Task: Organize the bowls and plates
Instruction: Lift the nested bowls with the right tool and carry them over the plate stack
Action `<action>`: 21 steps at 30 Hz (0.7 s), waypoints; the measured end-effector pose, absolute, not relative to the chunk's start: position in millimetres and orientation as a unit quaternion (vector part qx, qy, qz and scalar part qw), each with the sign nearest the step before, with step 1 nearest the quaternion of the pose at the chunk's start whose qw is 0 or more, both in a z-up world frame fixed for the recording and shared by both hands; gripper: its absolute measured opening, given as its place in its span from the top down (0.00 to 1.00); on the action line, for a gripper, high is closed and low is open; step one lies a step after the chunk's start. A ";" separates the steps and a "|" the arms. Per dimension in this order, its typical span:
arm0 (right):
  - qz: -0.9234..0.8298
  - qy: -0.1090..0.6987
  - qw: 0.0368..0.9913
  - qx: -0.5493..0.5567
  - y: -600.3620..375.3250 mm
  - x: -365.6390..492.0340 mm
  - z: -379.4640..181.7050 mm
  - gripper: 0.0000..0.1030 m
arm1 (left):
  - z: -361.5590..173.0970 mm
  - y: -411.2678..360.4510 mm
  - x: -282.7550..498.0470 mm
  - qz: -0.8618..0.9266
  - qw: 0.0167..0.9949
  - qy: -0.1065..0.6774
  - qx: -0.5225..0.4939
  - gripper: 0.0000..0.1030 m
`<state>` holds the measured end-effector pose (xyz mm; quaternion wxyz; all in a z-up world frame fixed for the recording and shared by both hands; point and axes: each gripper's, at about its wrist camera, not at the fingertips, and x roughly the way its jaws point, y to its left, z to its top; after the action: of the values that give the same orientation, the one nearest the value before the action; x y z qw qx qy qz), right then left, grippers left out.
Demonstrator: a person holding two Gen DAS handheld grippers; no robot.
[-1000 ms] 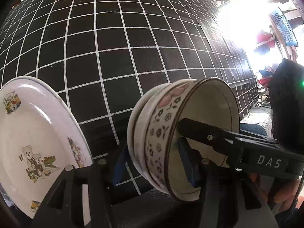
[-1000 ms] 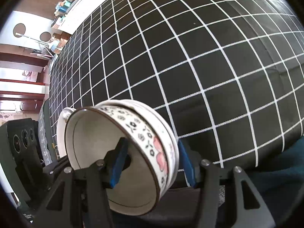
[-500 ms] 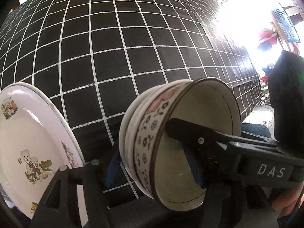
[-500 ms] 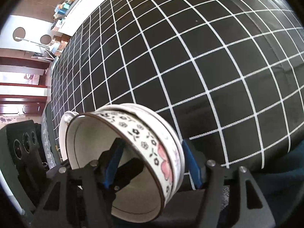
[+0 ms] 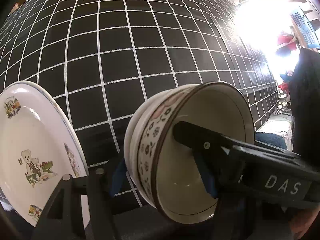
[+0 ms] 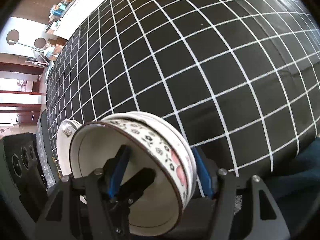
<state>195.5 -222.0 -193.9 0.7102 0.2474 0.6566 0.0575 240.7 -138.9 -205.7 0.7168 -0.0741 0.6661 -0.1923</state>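
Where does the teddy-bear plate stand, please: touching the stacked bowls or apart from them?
Apart. The left wrist view shows checked tablecloth between the teddy-bear plate and the stacked bowls.

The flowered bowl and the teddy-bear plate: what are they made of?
Flowered bowl with a brown rim: probably glazed ceramic, judging by its glossy cream inside and printed band. White teddy-bear plate with a blue rim line: glazed ceramic or perhaps melamine; smooth sheen, printed pictures.

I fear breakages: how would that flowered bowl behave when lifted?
The flowered bowl looks glazed ceramic, so probably stiff and breakable. Its glossy wall may be slippery. Nested in the white bowl, it might slide if tilted.
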 end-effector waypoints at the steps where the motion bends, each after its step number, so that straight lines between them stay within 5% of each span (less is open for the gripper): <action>1: 0.055 0.657 0.710 0.247 -222.5 195.1 -193.2 0.34 | -205.1 -141.0 240.6 -0.191 0.717 0.666 -0.074 0.38; 21: 0.068 0.643 0.730 0.219 -188.1 206.5 -147.2 0.36 | -160.0 -138.1 244.4 -0.175 0.749 0.634 -0.085 0.38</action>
<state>206.5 -188.1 -147.2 0.7303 0.2195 0.6433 0.0680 244.4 -138.1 -160.0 0.7486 -0.0852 0.6337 -0.1753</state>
